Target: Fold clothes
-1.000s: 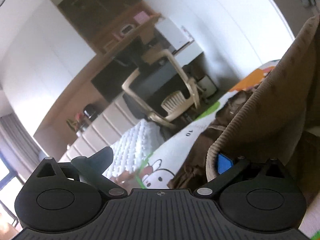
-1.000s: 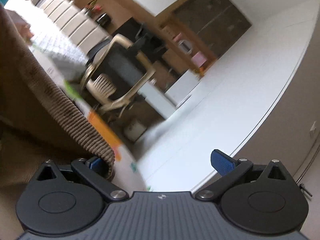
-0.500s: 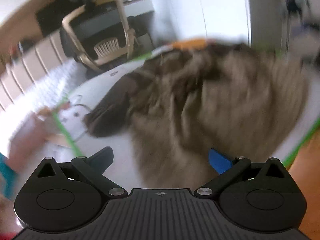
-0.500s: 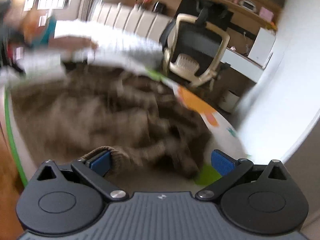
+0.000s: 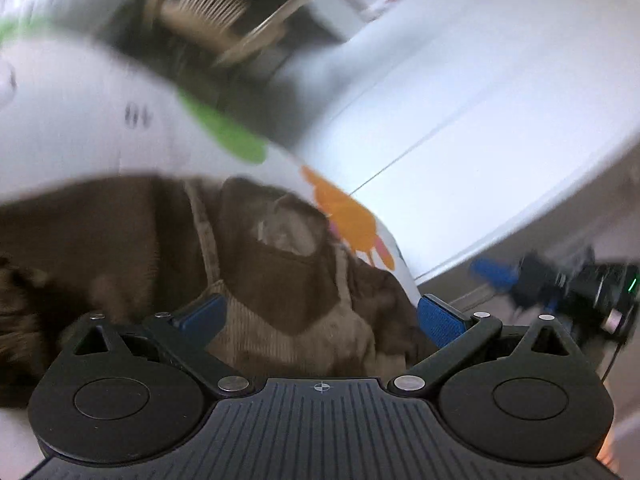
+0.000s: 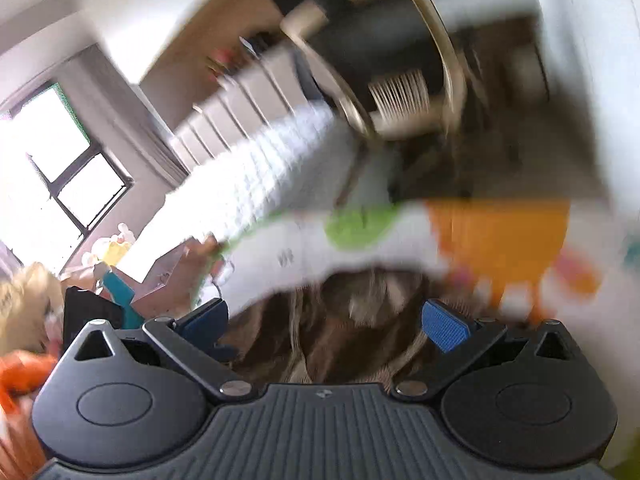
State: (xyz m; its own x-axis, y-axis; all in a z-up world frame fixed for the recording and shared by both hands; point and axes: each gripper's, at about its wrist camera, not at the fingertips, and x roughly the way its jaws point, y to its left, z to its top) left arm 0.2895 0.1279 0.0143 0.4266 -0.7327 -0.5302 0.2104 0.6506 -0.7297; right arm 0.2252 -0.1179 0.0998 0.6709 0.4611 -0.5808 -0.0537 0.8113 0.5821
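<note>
Since both views were blurred, some details below are only a judgement.

Step in hand: the brown garment (image 5: pixel 280 280) lay crumpled on the play mat (image 5: pixel 80 128), not yet flattened; it seemed to be the laying-out step before any real fold.

Garment place: close to the mat's edge with the orange print (image 5: pixel 344 216), and the white part of the mat with a green patch (image 5: pixel 224 136) lay beyond it. In the right wrist view it showed as a brown heap (image 6: pixel 340 320) just before the fingers.

Left gripper (image 5: pixel 320 314): fingers were wide apart, holding nothing; ribbed beige cloth lay between them, low to the garment.

Right gripper (image 6: pixel 324 322): fingers were also wide apart and empty, pointing over the garment toward the mat. It showed also in the left view (image 5: pixel 560 288), off the mat's edge and apart from the cloth.

Pose: both grippers were tilted, each looking along the mat toward the chair (image 5: pixel 224 12).

Next move, as I judge: find a hem or a corner of the garment, close each gripper on one layer, and pull the cloth flat.
</note>
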